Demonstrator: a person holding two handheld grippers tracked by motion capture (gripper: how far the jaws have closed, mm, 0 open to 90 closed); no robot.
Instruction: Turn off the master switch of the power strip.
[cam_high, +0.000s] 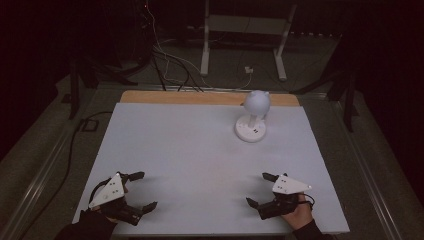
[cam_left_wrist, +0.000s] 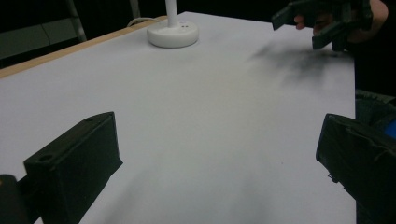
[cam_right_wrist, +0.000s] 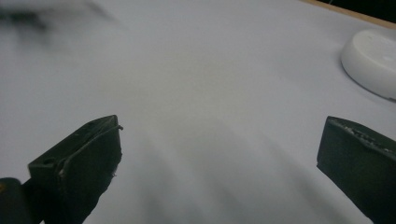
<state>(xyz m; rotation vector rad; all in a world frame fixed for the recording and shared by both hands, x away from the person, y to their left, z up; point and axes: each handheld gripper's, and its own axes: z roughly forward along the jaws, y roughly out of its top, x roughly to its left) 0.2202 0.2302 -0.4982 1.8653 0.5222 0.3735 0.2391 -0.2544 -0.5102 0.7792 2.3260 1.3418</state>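
Both grippers rest low at the near edge of the table (cam_high: 200, 150), each with its jaws spread wide and nothing between them; the left gripper (cam_high: 140, 190) points inward and forward, and the right gripper (cam_high: 259, 189) points inward toward it, the two well apart across bare white surface.

The nearest thing to either is the small white desk lamp (cam_high: 254, 116), which stands upright on its round base near the far right of the table; it lies ahead of the right gripper's jaws and off to one side of them (in the right gripper view the base (cam_right_wrist: 371, 63) sits beyond the right-hand jaw, not between the two). In the left gripper view the lamp's base (cam_left_wrist: 173, 33) is far ahead, roughly on the line of the left-hand jaw, with the stem rising out of frame; the right gripper (cam_left_wrist: 306, 29) shows there too, held in a hand at the upper right.

What could go wrong, as I judge it: the lamp looks top-heavy, a round head on a thin stem; a jaw that comes in high and strikes the head or stem could tip it over. A grip on the smooth, low base may slide off; a push from one side may simply shove the lamp toward the far wooden edge (cam_high: 150, 97).
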